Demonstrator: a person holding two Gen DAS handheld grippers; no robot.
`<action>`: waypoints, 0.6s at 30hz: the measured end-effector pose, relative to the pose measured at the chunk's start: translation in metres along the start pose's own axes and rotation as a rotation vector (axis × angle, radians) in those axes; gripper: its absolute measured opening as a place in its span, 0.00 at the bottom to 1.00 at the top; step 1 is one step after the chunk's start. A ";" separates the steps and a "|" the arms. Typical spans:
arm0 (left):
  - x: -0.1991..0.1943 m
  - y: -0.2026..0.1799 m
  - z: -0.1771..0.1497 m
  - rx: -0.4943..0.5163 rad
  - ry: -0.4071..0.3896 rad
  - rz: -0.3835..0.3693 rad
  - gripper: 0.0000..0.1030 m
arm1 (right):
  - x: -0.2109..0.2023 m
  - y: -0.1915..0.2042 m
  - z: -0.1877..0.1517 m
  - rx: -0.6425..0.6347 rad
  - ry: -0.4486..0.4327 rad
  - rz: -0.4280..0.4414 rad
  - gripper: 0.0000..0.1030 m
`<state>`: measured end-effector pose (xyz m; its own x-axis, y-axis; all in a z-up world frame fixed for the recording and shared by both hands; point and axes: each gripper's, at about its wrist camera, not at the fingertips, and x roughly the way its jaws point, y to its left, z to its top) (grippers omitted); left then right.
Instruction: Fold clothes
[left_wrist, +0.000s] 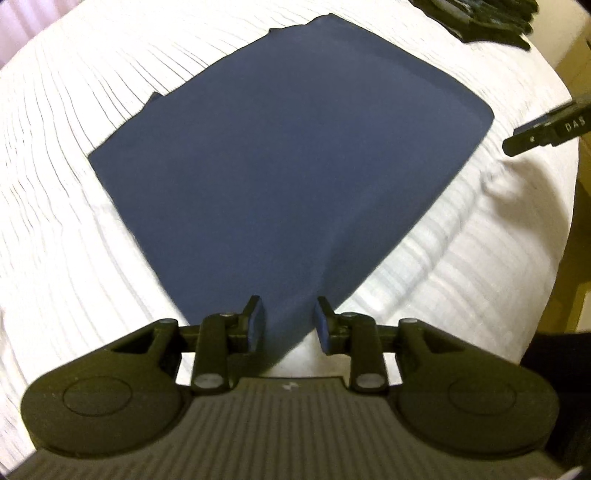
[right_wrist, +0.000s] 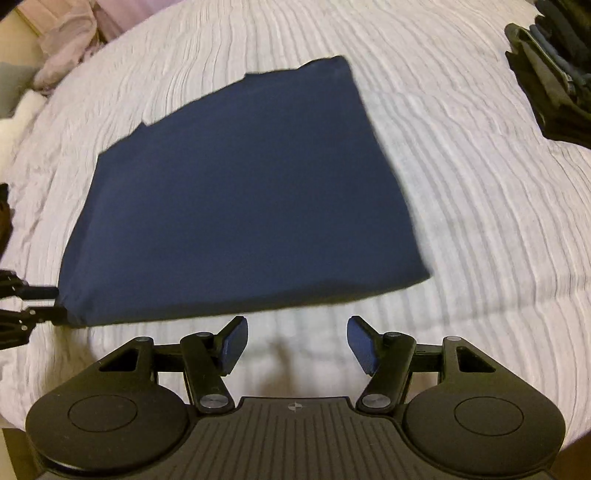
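Note:
A dark blue garment (left_wrist: 288, 166) lies folded into a flat rectangle on the white ribbed bedspread (left_wrist: 74, 221). My left gripper (left_wrist: 290, 325) points down at its near corner, which sits between the two blue pads; the pads stand a little apart and do not pinch it. The right wrist view shows the same garment (right_wrist: 240, 203) with the left gripper (right_wrist: 33, 302) at its lower left corner. Jaws wide, my right gripper (right_wrist: 297, 345) is open over bare bedspread (right_wrist: 480, 221), just short of the garment's near edge, holding nothing. One of its black fingers (left_wrist: 546, 129) shows at the right.
A stack of dark folded clothes (right_wrist: 554, 74) sits at the far right of the bed, also seen as a dark pile (left_wrist: 491, 14) in the left wrist view. Pinkish fabric (right_wrist: 70, 40) lies beyond the bed's far left edge. White bedspread surrounds the garment.

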<state>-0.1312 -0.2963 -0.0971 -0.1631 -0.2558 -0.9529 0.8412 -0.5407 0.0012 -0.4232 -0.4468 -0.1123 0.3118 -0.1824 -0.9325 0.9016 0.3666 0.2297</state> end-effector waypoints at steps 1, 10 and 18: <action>-0.002 0.004 -0.003 0.020 -0.005 -0.004 0.27 | 0.001 0.012 -0.001 -0.003 0.001 -0.015 0.61; -0.027 0.047 -0.021 0.244 -0.063 -0.040 0.42 | -0.019 0.107 -0.007 0.016 0.017 -0.127 0.61; -0.038 0.070 -0.023 0.274 -0.101 -0.061 0.54 | -0.022 0.156 -0.012 0.036 0.025 -0.131 0.61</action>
<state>-0.0537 -0.3060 -0.0684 -0.2709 -0.2869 -0.9189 0.6601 -0.7501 0.0395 -0.2934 -0.3751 -0.0589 0.1829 -0.2033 -0.9619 0.9444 0.3082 0.1145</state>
